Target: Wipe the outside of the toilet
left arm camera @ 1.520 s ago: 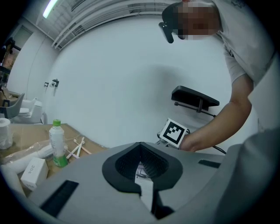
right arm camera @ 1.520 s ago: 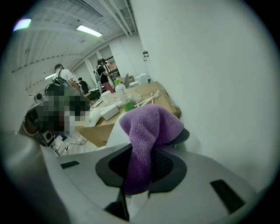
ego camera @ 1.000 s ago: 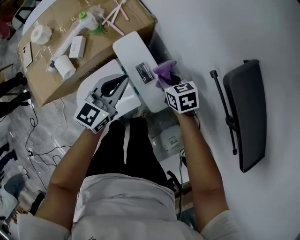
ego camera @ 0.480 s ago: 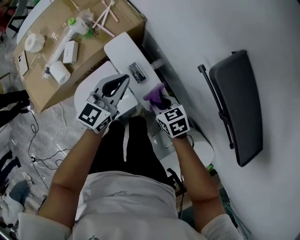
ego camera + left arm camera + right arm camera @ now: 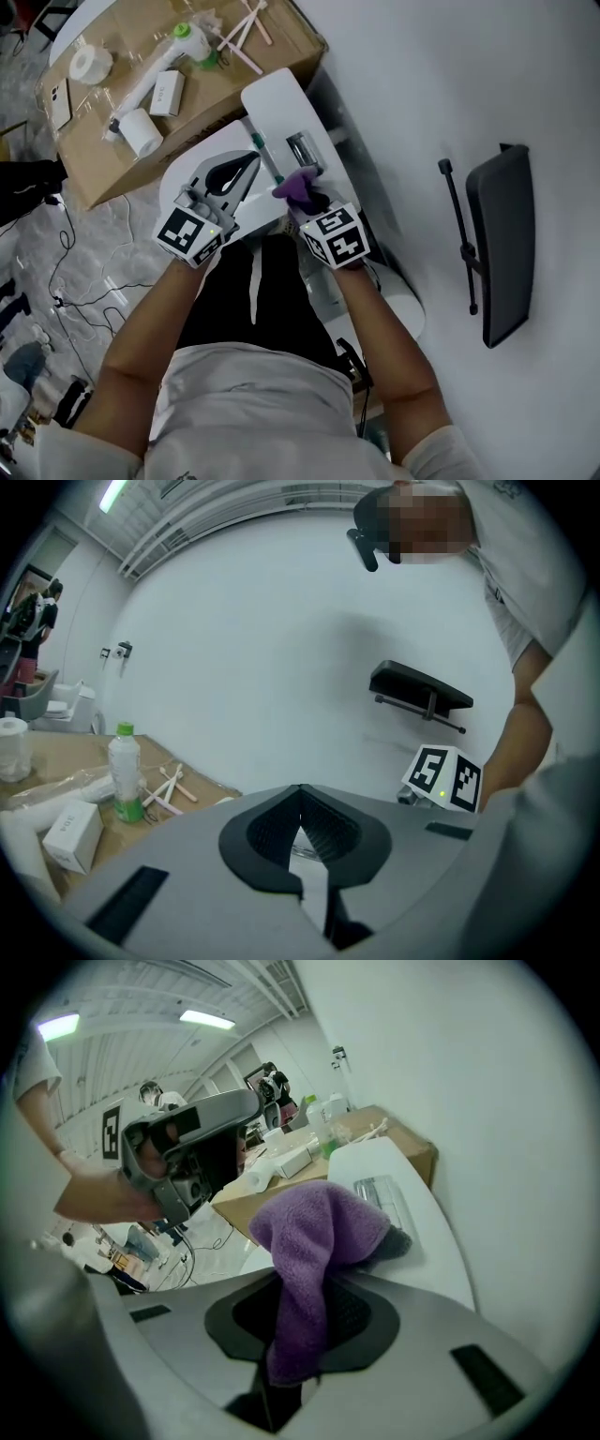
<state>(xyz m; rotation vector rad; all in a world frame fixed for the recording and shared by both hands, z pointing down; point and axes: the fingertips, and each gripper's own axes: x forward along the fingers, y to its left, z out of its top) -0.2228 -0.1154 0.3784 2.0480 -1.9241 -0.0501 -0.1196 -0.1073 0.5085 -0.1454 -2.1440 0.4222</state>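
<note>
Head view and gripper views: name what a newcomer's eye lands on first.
The purple cloth stands out first, clamped in the right gripper over the white toilet tank lid. Beside it, the left gripper is shut with nothing in it. A cardboard box further left carries a green-capped bottle and paper rolls.

A mock-up bathroom in a lab-like hall: the toilet (image 5: 281,112) meets a bare white wall (image 5: 422,75), a cardboard box (image 5: 281,47) at eleven o'clock holds paper rolls (image 5: 142,132), cables (image 5: 70,281) cross the floor (image 5: 112,253) at nine o'clock, and strip lights (image 5: 206,1019) hang overhead.
</note>
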